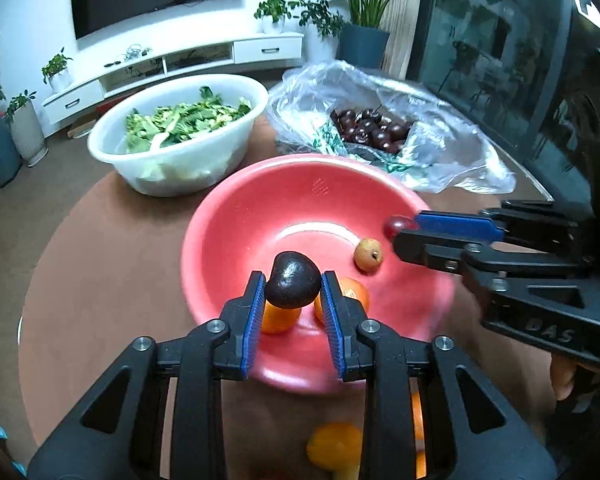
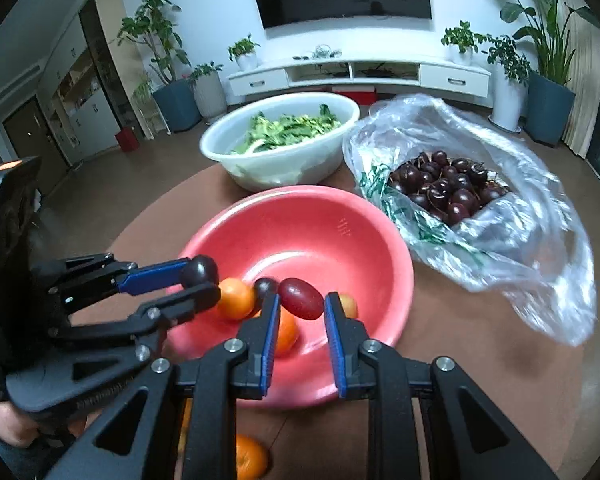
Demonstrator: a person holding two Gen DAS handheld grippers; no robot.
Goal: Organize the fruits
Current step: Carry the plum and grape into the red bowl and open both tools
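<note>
Brown round table (image 1: 112,240) before white TV cabinet (image 2: 360,74); left gripper (image 1: 292,286) pinching dark cherry (image 1: 292,279), right gripper (image 2: 301,300) clamping red cherry (image 2: 301,299).

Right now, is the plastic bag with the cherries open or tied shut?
Open. The plastic bag has its mouth spread wide, and the dark cherries lie uncovered inside.

Fruit basin (image 1: 236,216) front; greens basin (image 1: 112,152) behind-left; cherry bag (image 1: 452,128) behind-right.
</note>
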